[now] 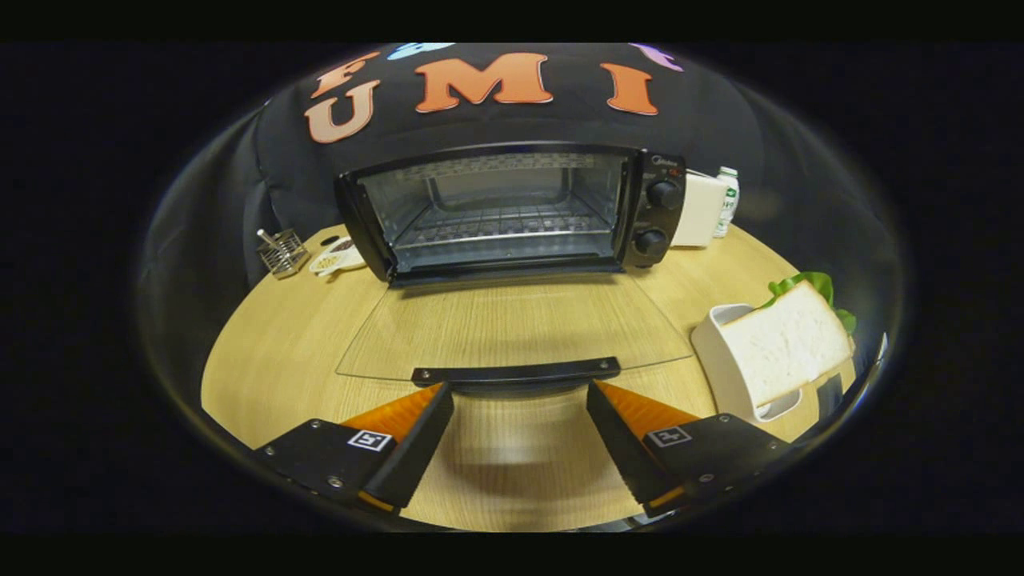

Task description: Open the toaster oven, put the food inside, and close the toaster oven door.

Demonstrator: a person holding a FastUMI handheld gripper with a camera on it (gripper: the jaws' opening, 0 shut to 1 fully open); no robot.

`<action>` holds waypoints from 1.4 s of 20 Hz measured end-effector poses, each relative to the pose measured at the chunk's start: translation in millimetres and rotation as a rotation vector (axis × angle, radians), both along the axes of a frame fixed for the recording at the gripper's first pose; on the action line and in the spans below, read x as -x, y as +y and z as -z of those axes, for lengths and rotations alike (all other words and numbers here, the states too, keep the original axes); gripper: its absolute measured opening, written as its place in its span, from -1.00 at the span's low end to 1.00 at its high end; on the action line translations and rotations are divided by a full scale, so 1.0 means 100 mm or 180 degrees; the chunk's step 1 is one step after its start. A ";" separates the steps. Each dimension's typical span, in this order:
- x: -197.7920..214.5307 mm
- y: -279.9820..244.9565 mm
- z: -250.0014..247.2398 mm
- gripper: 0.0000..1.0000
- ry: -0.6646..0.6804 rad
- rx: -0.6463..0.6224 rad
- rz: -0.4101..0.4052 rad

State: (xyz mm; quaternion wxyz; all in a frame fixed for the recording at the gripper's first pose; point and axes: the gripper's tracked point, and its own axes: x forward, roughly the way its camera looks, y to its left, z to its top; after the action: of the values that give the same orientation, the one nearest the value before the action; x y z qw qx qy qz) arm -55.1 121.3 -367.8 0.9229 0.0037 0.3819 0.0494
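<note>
A black toaster oven [512,212] stands at the back of the wooden table, its wire rack bare. Its glass door [512,324] lies folded down flat toward me, and the dark door handle [516,374] sits just ahead of my fingertips. My gripper [518,394] is open, the two fingers spread about as wide as the handle, with nothing between them. Off to the right of the right finger, a slice of white bread [788,340] with green lettuce [812,284] behind it leans in a white holder [724,360].
Two knobs [662,194] sit on the oven's right panel. A wire rack holder [282,252] and a small white dish [336,258] stand left of the oven. A white box [698,210] and a bottle [726,200] stand to its right. The wooden table [272,352] spreads beneath.
</note>
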 end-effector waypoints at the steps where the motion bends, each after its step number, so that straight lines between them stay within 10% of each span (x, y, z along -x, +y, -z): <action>1: -0.02 -0.09 -0.07 0.99 -0.0029 0.0014 0.0013; 17: -0.14 -2.16 -1.05 0.98 0.0026 -0.0154 0.0349; 28: -0.32 -2.52 -0.44 0.98 0.0811 -0.0570 0.0221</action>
State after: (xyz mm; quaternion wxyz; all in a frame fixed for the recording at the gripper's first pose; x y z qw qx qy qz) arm -23.0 -130.9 -324.1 0.8641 0.1054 0.4896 0.0505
